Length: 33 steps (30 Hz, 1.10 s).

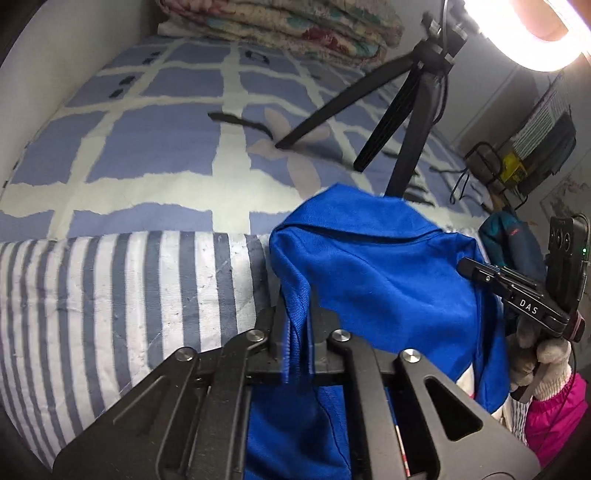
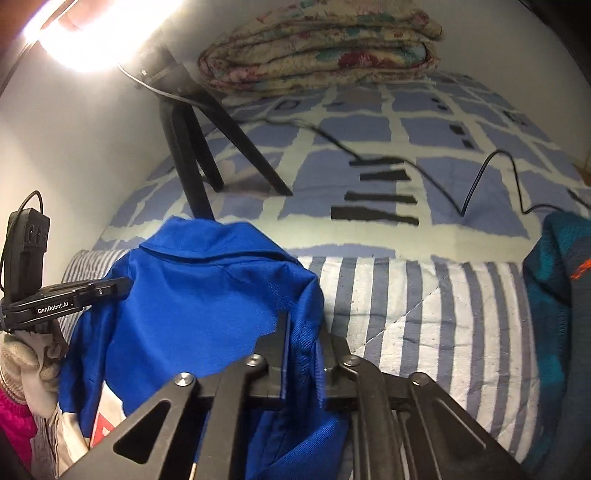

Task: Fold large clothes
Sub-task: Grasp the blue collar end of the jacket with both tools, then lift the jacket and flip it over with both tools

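Bed (image 1: 155,122) with blue-checked cover; striped quilt (image 1: 110,295) along the near edge; folded floral blanket (image 1: 295,22) far; lamp tripod (image 1: 406,122) standing on the cover.

Left wrist view: left gripper (image 1: 295,332) pinching an edge of the blue garment (image 1: 388,266), held up above the quilt. Right gripper (image 1: 466,266) enters from the right, at the cloth.

Right wrist view: right gripper (image 2: 304,354) pinching the garment's opposite edge; collar far. Both edges raised, probably to spread the cloth for folding.
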Available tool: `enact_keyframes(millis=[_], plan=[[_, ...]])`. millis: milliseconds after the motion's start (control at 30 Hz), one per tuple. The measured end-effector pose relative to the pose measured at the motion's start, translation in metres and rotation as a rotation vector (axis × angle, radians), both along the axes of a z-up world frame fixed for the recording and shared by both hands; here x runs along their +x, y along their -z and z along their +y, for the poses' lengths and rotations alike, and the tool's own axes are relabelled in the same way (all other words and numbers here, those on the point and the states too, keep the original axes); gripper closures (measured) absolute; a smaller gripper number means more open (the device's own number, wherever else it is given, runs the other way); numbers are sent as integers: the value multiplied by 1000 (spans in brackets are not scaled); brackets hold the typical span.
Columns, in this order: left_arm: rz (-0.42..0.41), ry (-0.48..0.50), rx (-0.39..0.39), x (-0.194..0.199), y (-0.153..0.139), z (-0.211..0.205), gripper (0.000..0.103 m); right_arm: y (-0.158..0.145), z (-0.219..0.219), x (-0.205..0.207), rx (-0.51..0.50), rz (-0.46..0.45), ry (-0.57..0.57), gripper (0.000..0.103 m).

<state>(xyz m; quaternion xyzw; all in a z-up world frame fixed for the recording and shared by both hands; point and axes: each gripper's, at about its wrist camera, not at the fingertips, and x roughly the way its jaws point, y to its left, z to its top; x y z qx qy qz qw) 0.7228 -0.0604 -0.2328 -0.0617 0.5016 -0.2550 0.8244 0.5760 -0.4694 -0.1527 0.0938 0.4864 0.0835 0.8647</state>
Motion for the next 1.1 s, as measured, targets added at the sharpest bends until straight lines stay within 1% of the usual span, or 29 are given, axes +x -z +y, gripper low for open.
enact_keyframes(millis=[133,267,367,533,600,733,833,1000,1100], plan=[[-54,-16,-42,-14,-23,6,102,-20,0,-7,0,-52,3,97],[-101,-22,-46,-31,-45,9,103,-47,3,-20,-14,-105,-5,98],[-133,-19,-64,-54,-64,15,103,-72,5,-36,-15,-151,-11,98],[-181,-15,-71,-96,-95,26,103,-113,14,-70,-3,-217,-42,98],[-194,-21,-75,-115,-107,31,103,-130,21,-89,-11,-243,-64,98],[-239,-15,-71,-165,-134,42,103,-159,33,-129,-36,-278,-104,99],[-250,-10,-83,-207,-147,49,103,-181,43,-172,-36,-295,-133,99],[-287,22,-68,-273,-163,59,103,-200,60,-242,-46,-287,-181,100],[-296,38,-68,-312,-166,67,103,-204,72,-287,-56,-286,-218,101]])
